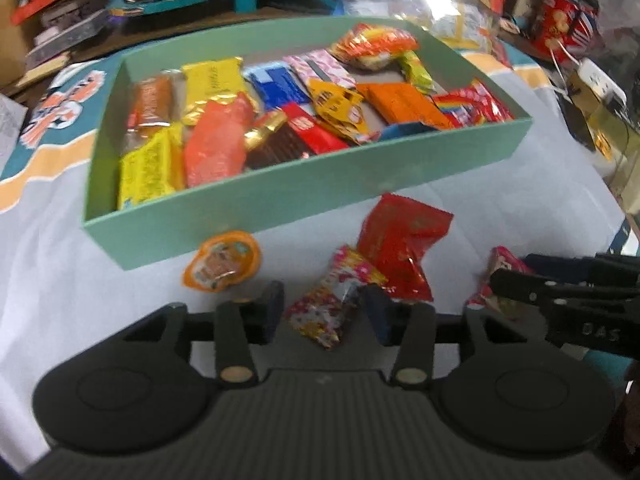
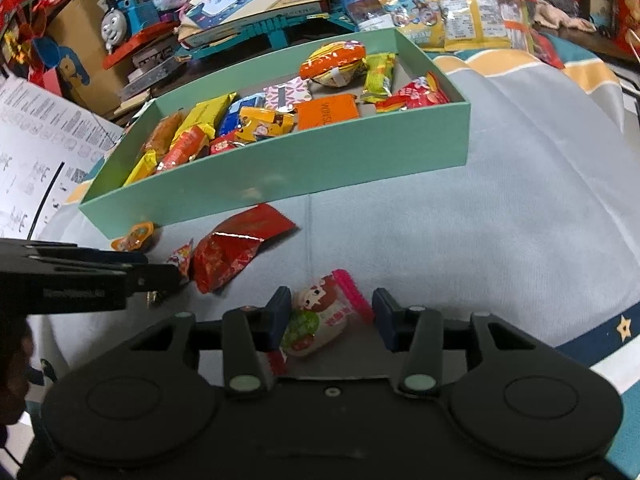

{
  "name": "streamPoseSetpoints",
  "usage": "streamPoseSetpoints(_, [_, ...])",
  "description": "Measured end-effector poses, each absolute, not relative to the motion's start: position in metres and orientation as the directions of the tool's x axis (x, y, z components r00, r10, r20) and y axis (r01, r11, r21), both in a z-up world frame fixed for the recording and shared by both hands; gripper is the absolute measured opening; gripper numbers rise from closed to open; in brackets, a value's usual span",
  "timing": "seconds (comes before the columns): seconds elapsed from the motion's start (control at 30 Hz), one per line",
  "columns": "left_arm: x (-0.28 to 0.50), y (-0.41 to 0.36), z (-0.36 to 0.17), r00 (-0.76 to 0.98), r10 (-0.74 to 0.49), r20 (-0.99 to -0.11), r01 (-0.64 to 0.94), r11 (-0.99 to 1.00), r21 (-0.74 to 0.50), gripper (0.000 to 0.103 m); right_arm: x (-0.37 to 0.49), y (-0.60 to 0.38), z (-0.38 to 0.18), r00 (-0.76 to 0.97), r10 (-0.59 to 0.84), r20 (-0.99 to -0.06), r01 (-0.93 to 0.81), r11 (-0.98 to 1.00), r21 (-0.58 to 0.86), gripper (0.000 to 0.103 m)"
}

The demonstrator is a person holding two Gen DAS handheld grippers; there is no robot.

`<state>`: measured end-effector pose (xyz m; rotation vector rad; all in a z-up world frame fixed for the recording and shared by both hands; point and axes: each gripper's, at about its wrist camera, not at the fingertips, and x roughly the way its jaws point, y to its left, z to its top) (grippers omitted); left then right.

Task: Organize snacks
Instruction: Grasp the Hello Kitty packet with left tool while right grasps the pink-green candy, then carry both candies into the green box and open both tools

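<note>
A green box (image 1: pixel 256 204) (image 2: pixel 280 176) full of several wrapped snacks lies on the grey cloth. In front of it lie an orange jelly cup (image 1: pixel 222 261) (image 2: pixel 134 237), a red foil bag (image 1: pixel 402 246) (image 2: pixel 236 246) and a small pink-and-gold candy packet (image 1: pixel 334 300) (image 2: pixel 181 258). My left gripper (image 1: pixel 326 314) is open, its fingers on either side of that candy packet. My right gripper (image 2: pixel 332 320) is open around a pink-and-white candy (image 2: pixel 324 318) with a girl's face; that candy also shows in the left wrist view (image 1: pixel 502 270).
Toy boxes, a Thomas train (image 2: pixel 124 20), books and snack packs (image 2: pixel 460 16) crowd the back edge. A printed sheet (image 2: pixel 32 140) lies to the left. Red boxes (image 1: pixel 560 24) stand at the far right. Each gripper shows at the side of the other's view.
</note>
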<state>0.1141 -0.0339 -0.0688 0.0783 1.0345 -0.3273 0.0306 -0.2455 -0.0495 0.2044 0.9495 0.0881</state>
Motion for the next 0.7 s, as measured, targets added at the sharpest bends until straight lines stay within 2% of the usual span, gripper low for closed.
streamPoseSetpoints(0.07, [0.114,-0.041,-0.073,0.467,-0.228,-0.854,0.341,0.938,-0.064,0.050,0.027,-0.248,-0.046,0.579,0.147,-0.802,0.037,0.978,0.206,0.069])
streamPoseSetpoints(0.1, [0.113,-0.046,-0.074,0.473,-0.221,-0.853,0.362,0.931,-0.041,0.050,0.025,-0.251,-0.045,0.577,0.147,-0.803,0.046,0.976,0.212,0.068])
streamPoseSetpoints(0.17, [0.108,-0.053,-0.075,0.485,-0.217,-0.848,0.397,0.918,-0.007,0.035,0.021,-0.256,-0.044,0.568,0.150,-0.809,0.075,0.970,0.232,0.068])
streamPoseSetpoints(0.23, [0.104,-0.054,-0.073,0.474,-0.231,-0.849,0.399,0.917,-0.027,0.031,0.017,-0.259,-0.043,0.555,0.168,-0.814,0.091,0.961,0.261,0.068])
streamPoseSetpoints(0.37, [0.098,-0.048,-0.071,0.454,-0.248,-0.856,0.341,0.936,-0.090,0.029,0.020,-0.247,-0.048,0.505,0.218,-0.835,0.088,0.950,0.301,0.048])
streamPoseSetpoints(0.57, [0.092,-0.036,-0.069,0.435,-0.264,-0.861,0.317,0.940,-0.128,0.032,0.047,-0.223,-0.049,0.518,0.174,-0.838,0.065,0.968,0.241,0.045])
streamPoseSetpoints(0.7, [0.095,-0.029,-0.070,0.441,-0.258,-0.860,0.302,0.944,-0.129,0.037,0.049,-0.201,-0.052,0.535,0.114,-0.837,-0.019,0.992,0.122,0.045])
